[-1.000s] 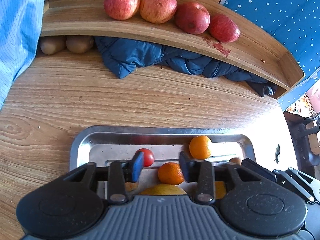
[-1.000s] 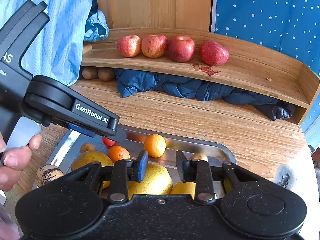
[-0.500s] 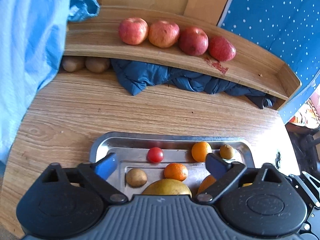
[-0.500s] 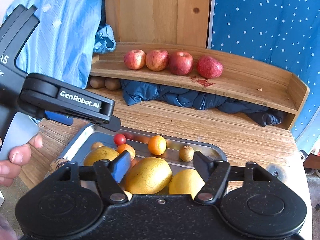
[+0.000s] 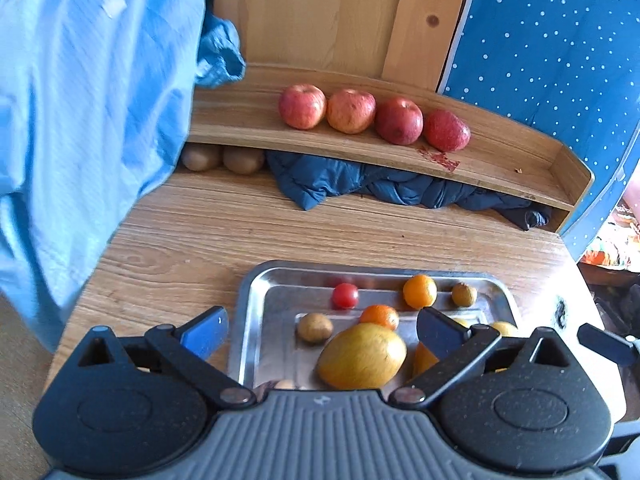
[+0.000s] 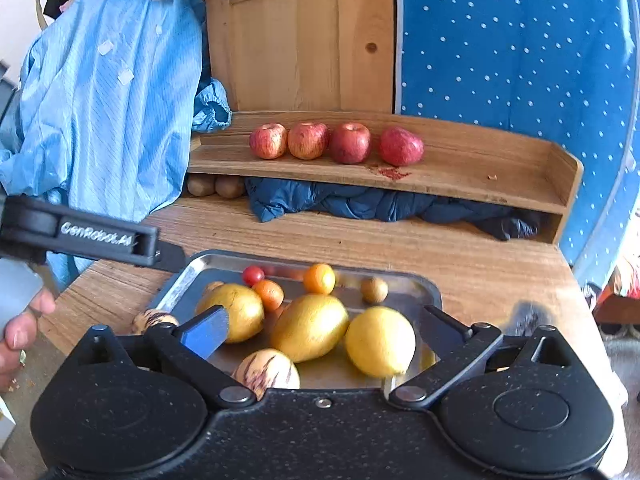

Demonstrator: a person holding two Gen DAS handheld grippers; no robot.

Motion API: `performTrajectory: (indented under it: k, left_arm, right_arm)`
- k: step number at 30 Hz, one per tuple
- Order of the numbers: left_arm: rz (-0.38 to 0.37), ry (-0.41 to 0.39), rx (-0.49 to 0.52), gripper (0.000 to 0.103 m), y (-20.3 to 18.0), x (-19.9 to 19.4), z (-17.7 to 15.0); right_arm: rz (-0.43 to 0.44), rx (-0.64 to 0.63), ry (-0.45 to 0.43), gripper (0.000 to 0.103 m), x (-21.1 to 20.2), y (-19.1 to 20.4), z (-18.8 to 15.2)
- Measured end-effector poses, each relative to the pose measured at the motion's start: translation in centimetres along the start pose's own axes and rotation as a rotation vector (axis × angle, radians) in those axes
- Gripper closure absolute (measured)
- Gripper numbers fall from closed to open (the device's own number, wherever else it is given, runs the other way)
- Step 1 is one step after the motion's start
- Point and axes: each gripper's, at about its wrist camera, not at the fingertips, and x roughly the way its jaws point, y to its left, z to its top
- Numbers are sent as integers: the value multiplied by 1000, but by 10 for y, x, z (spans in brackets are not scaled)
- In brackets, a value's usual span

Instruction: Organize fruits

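Observation:
A steel tray [image 5: 256, 280] [image 6: 424, 286] on the wooden table holds mixed fruit: yellow mangoes [image 5: 362, 356] [image 6: 310, 328], a lemon [image 6: 380, 340], small oranges [image 5: 419, 291] [image 6: 319, 278], a cherry tomato [image 5: 345, 295] [image 6: 253, 275], a kiwi [image 5: 464, 294] and a striped melon [image 6: 268, 372]. Several red apples [image 5: 350, 111] [image 6: 308, 140] stand in a row on the wooden shelf [image 5: 500, 160]. My left gripper [image 5: 320, 330] is open and empty above the tray's near edge. My right gripper [image 6: 322, 332] is open and empty over the tray.
A dark blue jacket [image 5: 360, 184] is stuffed under the shelf, with two kiwis [image 5: 222, 158] beside it. A light blue coat [image 5: 80, 120] hangs at the left. The left gripper's body [image 6: 80, 234] and a hand show at the left of the right wrist view.
Both grippers have opened wide and pulled back and up from the tray. More of the tray, shelf and back wall shows now.

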Motion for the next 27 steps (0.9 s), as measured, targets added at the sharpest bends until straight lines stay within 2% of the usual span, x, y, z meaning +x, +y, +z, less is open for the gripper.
performTrajectory:
  k: [7, 12, 21, 27]
  left_arm:
    - [59, -38, 41, 1, 12, -27, -30]
    - [71, -57, 57, 1, 26, -43, -52]
    - [39, -59, 94, 1, 42, -57, -70]
    - [1, -70, 111, 1, 53, -72, -81]
  right_arm:
    - [2, 27, 29, 1, -12, 14, -20]
    - [-16, 41, 44, 1, -17, 25, -29]
    - [-100, 98, 27, 1, -42, 47, -37]
    - [-161, 149, 1, 1, -70, 64, -56]
